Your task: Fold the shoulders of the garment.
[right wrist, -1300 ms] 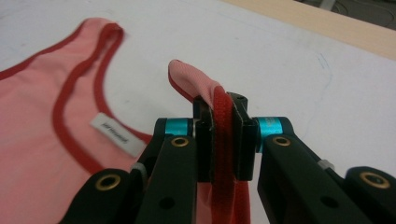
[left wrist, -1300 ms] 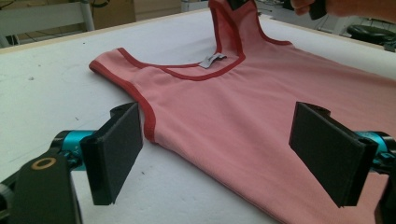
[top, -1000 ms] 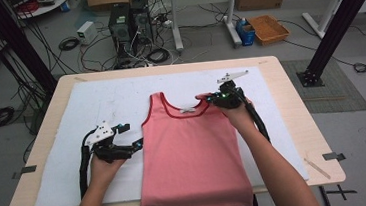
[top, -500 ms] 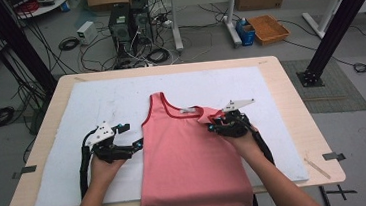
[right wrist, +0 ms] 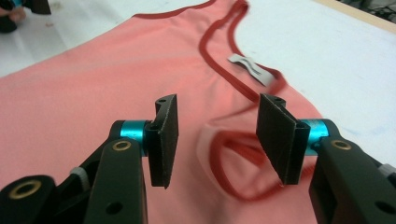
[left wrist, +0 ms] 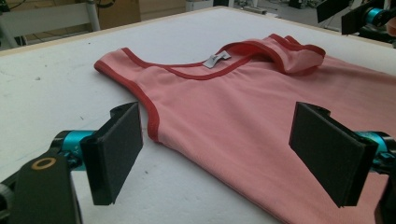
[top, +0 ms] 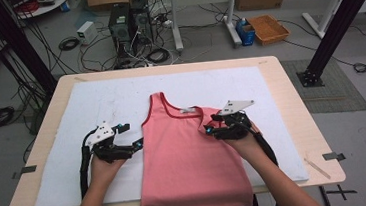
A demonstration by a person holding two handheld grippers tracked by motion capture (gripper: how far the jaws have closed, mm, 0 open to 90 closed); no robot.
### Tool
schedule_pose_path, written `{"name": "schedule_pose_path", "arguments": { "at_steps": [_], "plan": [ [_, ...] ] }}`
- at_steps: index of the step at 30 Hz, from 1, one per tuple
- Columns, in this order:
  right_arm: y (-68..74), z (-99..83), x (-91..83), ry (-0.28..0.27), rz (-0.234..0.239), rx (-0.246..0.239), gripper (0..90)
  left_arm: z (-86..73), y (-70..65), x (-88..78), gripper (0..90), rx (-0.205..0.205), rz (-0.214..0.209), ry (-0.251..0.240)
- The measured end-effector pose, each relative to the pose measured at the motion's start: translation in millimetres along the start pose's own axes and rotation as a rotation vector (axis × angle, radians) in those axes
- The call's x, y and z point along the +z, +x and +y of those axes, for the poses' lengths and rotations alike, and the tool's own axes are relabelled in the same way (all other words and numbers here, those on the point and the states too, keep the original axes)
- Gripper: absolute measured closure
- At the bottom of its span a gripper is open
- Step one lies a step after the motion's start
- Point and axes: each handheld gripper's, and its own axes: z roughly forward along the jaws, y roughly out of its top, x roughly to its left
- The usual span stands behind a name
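Left gripper (top: 137,145) sits at the tank top's (top: 186,158) left armhole edge, jaws wide apart, nothing between them but cloth lying flat underneath. I see the pink tank top spread on the white mat (top: 96,105), hem hanging over the table's (top: 290,88) near edge, its right strap (left wrist: 299,56) folded back onto the body. Right gripper (top: 207,129) hovers over that folded strap, jaws have just been opening, now apart with nothing pinched.
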Motion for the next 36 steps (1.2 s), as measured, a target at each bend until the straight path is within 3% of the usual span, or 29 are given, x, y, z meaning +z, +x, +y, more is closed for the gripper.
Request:
{"name": "schedule_pose_path", "arguments": {
  "at_steps": [3, 8, 13, 15, 19, 27, 32, 36],
  "plan": [
    [1.2, 3.6, 17.1, 0.032, 0.021, -0.029, 49.3, 0.0, 0.1, -0.2, 17.5, -0.004, -0.001, -0.002],
    [-5.0, -0.2, 39.9, 0.125, 0.031, -0.014, 52.3, -0.1, 0.3, -0.2, 17.5, -0.006, -0.004, -0.004],
    [-9.4, -6.7, 43.0, 0.162, 0.025, -0.007, 75.1, -0.1, 0.7, -0.3, 17.5, -0.006, -0.005, -0.004],
    [-10.1, -8.8, 40.2, 0.157, 0.023, -0.005, 82.2, -0.1, 0.7, -0.2, 17.5, -0.006, -0.005, -0.004],
    [-10.2, -12.9, 32.6, 0.13, 0.031, 0.011, 85.0, -0.1, 0.3, -0.1, 17.5, -0.004, -0.003, -0.004],
    [2.0, -25.2, -0.6, -0.033, 0.108, 0.053, 84.7, -0.1, 0.6, -0.2, 17.5, -0.006, -0.002, -0.002],
    [16.9, -42.3, -9.0, -0.047, 0.139, 0.037, 84.6, 0.0, 0.1, 0.0, 17.5, -0.007, 0.002, -0.002],
    [23.2, -54.5, -6.7, 0.005, 0.13, 0.035, 81.0, -0.1, 0.4, -0.1, 17.5, -0.006, 0.001, -0.002]
  ]
}}
